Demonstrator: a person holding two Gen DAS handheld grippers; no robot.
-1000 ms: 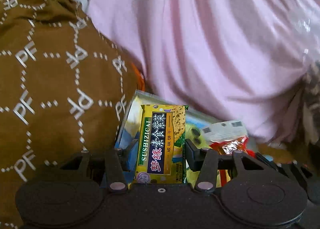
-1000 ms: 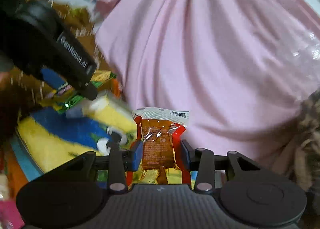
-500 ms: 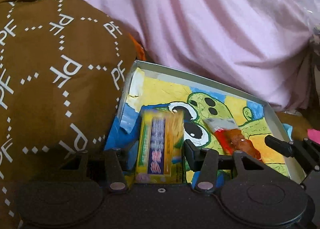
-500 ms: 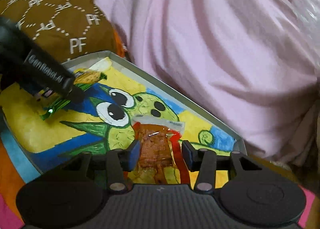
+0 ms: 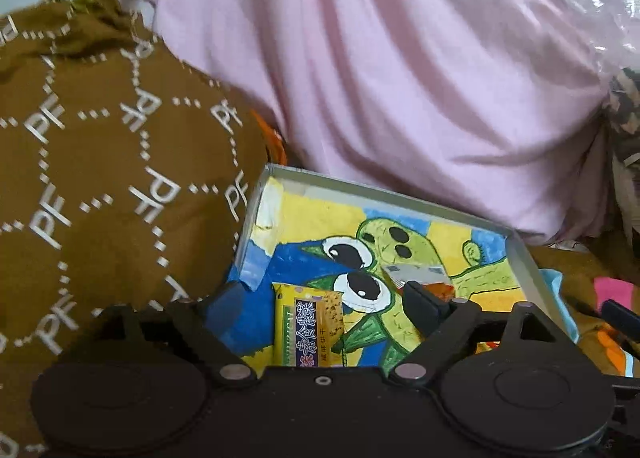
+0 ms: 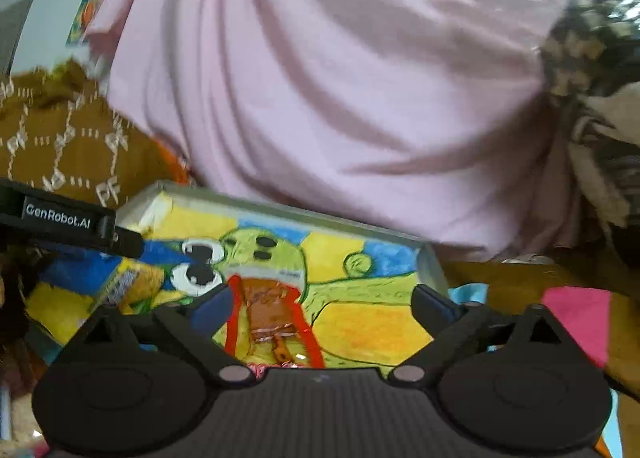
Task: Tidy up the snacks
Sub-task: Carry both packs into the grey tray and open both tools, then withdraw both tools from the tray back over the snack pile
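Both hand-held grippers, left [image 5: 324,308] and right [image 6: 322,304], have spread apart, leaving yellow biscuit packet [image 5: 308,328] and red-edged pouch [image 6: 272,310] flat in the tray [image 5: 400,193].

A shallow grey tray [image 5: 520,258], its floor painted with a green cartoon creature, carries a yellow biscuit packet [image 5: 310,328] and a red-edged snack pouch [image 6: 272,314], apparently both lying flat, apart.
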